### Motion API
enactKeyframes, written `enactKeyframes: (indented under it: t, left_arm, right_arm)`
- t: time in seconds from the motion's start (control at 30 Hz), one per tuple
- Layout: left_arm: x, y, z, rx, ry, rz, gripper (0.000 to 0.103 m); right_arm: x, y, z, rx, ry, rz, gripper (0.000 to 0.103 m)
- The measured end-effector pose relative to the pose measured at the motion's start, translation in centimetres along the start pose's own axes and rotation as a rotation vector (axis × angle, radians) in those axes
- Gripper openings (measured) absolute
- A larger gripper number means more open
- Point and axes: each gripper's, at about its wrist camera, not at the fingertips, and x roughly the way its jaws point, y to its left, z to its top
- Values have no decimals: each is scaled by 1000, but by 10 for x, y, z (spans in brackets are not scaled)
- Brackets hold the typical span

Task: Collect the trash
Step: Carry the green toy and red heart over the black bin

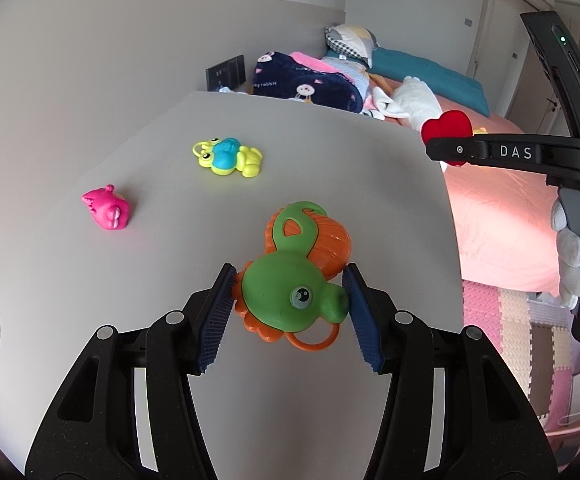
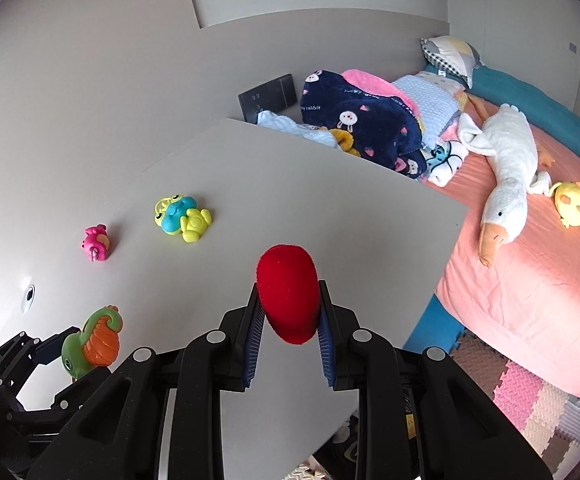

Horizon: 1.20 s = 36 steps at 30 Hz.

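So both hands are loaded right now, looks like we're in the carry-off part of the pickup. The left gripper (image 1: 290,300) has its fingers clamped on the green and orange seahorse toy (image 1: 296,280), pads pressing either side of its head, and it seems to be held up off the grey table (image 1: 330,160). The right gripper (image 2: 287,320) is squeezed tight on a red plush heart (image 2: 287,296), also clear of the table, out near the edge by the bed (image 2: 530,280). Two things are left sitting on the table, well apart from both grippers: a pink fish toy (image 1: 107,210) and a yellow and blue frog toy (image 1: 227,156) just beyond it. No bin or bag shows in either view, so I can't tell where this stuff is headed. My guess is the next move is hauling both to wherever the drop spot is, letting go, then coming back for the other two.
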Motion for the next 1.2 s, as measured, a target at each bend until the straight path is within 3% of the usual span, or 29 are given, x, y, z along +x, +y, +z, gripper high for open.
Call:
enactKeyframes:
  t: [0.73, 1.2]
  left_arm:
    - [-20, -109, -8, 136, -18, -119, 54]
    - [-17, -168, -15, 217, -1, -192, 54]
  right_arm:
    - [-95, -71, -73, 83, -54, -76, 27]
    - [-127, -115, -113, 147, -57, -148, 27]
